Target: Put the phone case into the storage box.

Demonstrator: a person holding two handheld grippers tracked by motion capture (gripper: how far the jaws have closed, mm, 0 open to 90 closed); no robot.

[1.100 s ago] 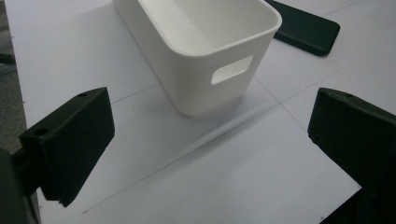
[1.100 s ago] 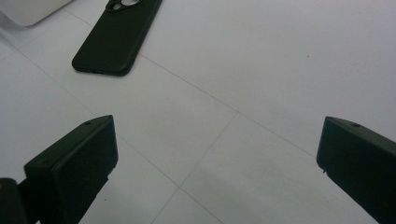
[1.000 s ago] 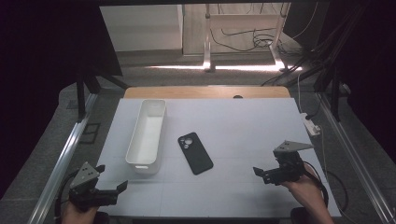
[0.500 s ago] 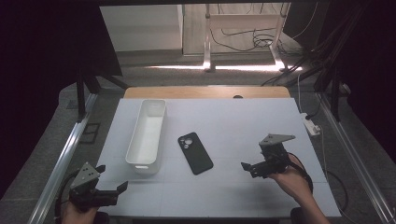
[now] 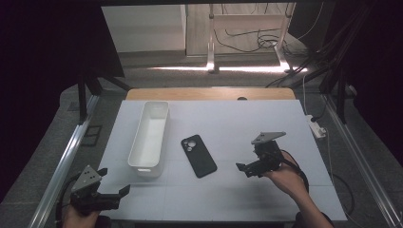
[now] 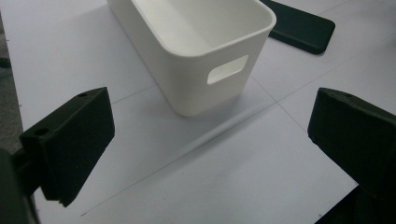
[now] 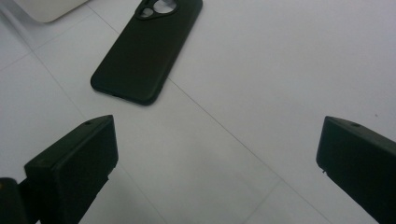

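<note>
Black phone case, white bin, white table

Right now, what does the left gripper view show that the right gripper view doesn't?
The left gripper view shows the near end of the white bin whole, with its handle cutout and hollow inside. The right gripper view shows most of the black phone lying back-up, camera cutout included. Both share open black jaws at the bottom, the white table, and a piece of the other's main thing: a corner of the phone in the left view, a sliver of the bin in the right.
</note>
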